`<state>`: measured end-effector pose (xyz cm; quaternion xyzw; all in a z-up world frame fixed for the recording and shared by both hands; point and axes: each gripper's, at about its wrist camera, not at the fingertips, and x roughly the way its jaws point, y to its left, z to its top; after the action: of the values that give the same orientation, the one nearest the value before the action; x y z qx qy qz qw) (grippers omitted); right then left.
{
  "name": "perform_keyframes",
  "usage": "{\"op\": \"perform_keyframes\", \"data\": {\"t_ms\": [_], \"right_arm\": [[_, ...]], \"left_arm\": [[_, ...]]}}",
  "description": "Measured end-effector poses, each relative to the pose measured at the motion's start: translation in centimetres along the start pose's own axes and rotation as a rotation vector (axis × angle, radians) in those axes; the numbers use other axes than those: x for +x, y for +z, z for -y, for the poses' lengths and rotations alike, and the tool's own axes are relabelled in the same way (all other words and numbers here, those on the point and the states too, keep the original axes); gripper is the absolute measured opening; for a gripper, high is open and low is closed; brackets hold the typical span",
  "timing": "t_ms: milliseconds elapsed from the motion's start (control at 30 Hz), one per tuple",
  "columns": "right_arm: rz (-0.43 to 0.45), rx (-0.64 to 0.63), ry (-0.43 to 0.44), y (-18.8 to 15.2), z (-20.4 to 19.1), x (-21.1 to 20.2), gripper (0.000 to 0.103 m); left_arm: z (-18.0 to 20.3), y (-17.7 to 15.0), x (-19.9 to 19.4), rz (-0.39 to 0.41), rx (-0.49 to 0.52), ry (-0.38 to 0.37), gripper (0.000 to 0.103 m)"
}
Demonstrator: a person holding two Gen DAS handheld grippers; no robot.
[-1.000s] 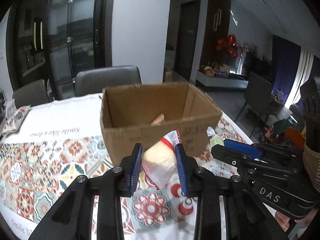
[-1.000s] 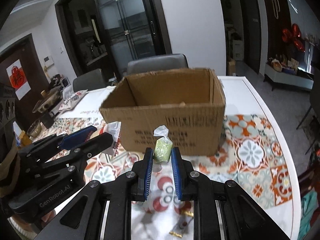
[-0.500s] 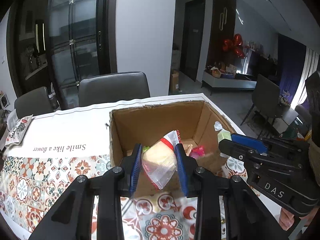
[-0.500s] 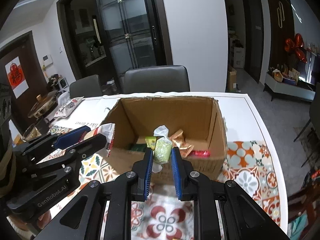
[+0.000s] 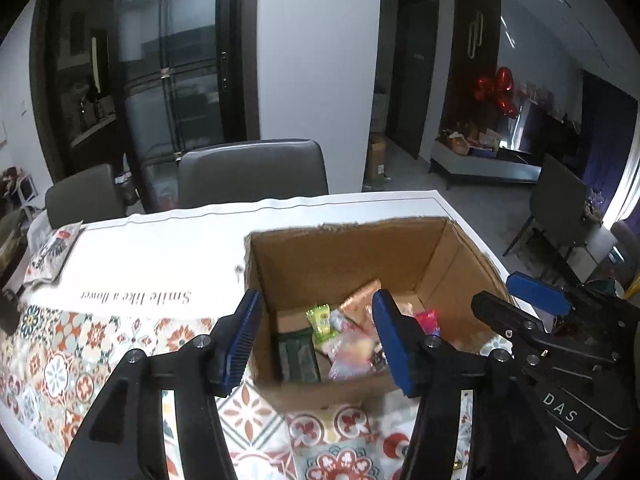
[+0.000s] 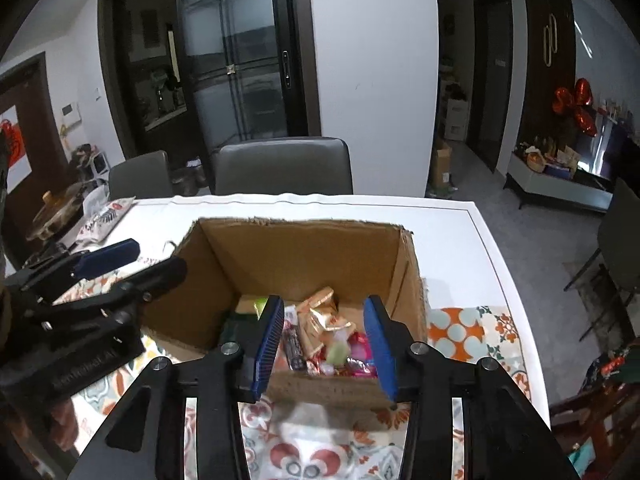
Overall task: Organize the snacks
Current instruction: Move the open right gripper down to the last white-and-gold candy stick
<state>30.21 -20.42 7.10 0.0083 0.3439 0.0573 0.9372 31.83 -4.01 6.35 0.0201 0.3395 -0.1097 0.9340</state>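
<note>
An open cardboard box stands on the patterned tablecloth and holds several wrapped snacks. My left gripper hovers over the box's near left part. Its jaws are opening and nothing is pressed between them. A pale yellow packet lies blurred in the box below them. My right gripper hovers over the near right part, its jaws also opening. A small green wrapped snack shows blurred below them among the others. Each gripper appears in the other's view: the right gripper and the left gripper.
A white snack bag lies at the table's far left. Two grey chairs stand behind the table. A pot sits left of the table. The table's right edge drops to the floor.
Both grippers moved forward and up, from in front of the box to over it. Both jaws opened; the yellow packet and the green snack left them and are now down in the box.
</note>
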Motion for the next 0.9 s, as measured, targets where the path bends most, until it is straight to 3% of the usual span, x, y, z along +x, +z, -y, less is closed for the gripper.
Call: {"op": "perform_keyframes", "data": {"t_ms": [200,467,700,900], "right_arm": [[0.025,-0.013,0.005,-2.9,-0.2,-2.2,0.043],[0.018,0.025,0.028,-7.0,-0.2,-4.8,0.043],[-0.056,0.068,0.048,-11.1,0.3,-4.9,0.043],[-0.122,0.103,0.058,-14.1,0.5,-4.6,0.043]], "left_arm": [[0.6,-2.6,-2.4,0.022,0.004,-0.031,0.056],[1.7,-7.1,-5.2,0.035,0.043,0.006,0.059],[2.3,-10.9,-5.7,-0.035,0.038,-0.002,0.059],[2.8,-13.6,-4.6,-0.139,0.016,-0.019,0.060]]}}
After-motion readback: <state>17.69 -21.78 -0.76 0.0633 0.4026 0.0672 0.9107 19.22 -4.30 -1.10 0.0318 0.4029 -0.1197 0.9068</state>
